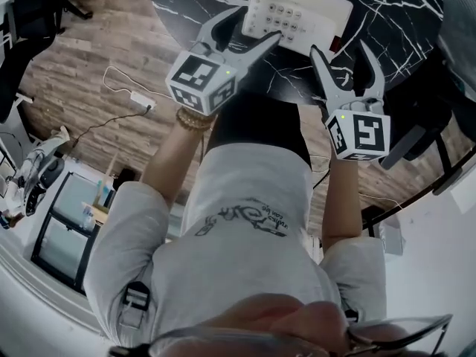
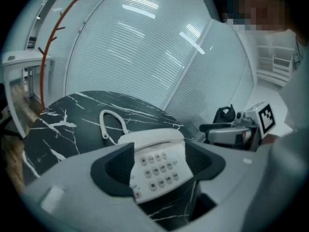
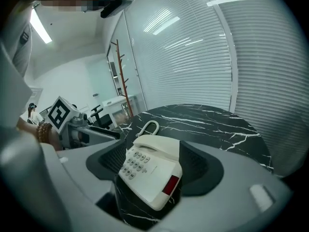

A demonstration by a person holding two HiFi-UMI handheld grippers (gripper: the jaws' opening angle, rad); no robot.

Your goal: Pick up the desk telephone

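Observation:
A white desk telephone with its handset on the cradle sits on a round black marble table. Its coiled cord loops behind it. My left gripper hovers open at the phone's near left corner, one fingertip over the keypad edge. My right gripper stands open just off the near right corner, by the red patch on the phone's side. In the left gripper view the phone shows between the wide jaws of the left gripper, no pad pressing on it. It is the same with the phone and the right gripper in the right gripper view.
The table's near rim is close to the person's body. A power strip with a cable lies on the wooden floor at the left. Office chairs stand at the right. A red coat stand and a blind-covered glass wall lie beyond the table.

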